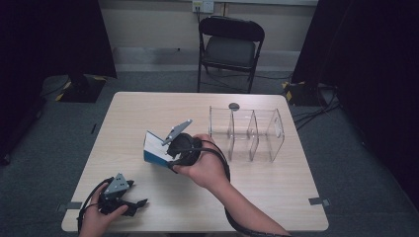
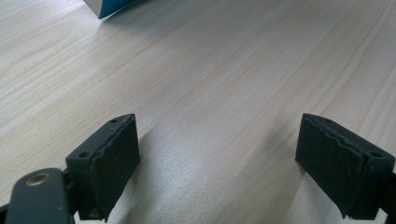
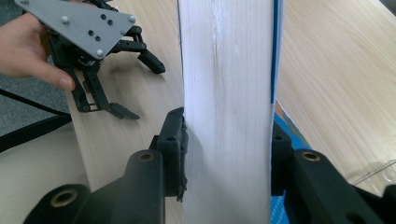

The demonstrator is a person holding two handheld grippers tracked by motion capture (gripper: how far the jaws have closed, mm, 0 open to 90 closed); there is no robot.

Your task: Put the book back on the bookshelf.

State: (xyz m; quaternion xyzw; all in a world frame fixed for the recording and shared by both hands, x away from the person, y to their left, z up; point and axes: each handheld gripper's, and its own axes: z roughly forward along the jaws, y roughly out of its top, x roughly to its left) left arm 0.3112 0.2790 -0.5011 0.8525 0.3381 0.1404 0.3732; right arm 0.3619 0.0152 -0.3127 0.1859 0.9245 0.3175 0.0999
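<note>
Black left gripper (image 1: 129, 201) sits low at the near left corner of the pale wooden table (image 1: 148, 108), close to the edge. A hand (image 1: 94, 222) holds it. Its jaws are spread wide with nothing between them, just bare wood. Next comes the thick blue and white book (image 1: 154, 147), near the middle of the table and tilted up. The black right gripper (image 1: 174, 148) pinches it, one pad (image 3: 173, 149) pressed on each side of the white page edges. Bare wood lies all around the book. To the right stands a clear plastic rack with dividers (image 1: 247, 133), near the table's far right edge.
</note>
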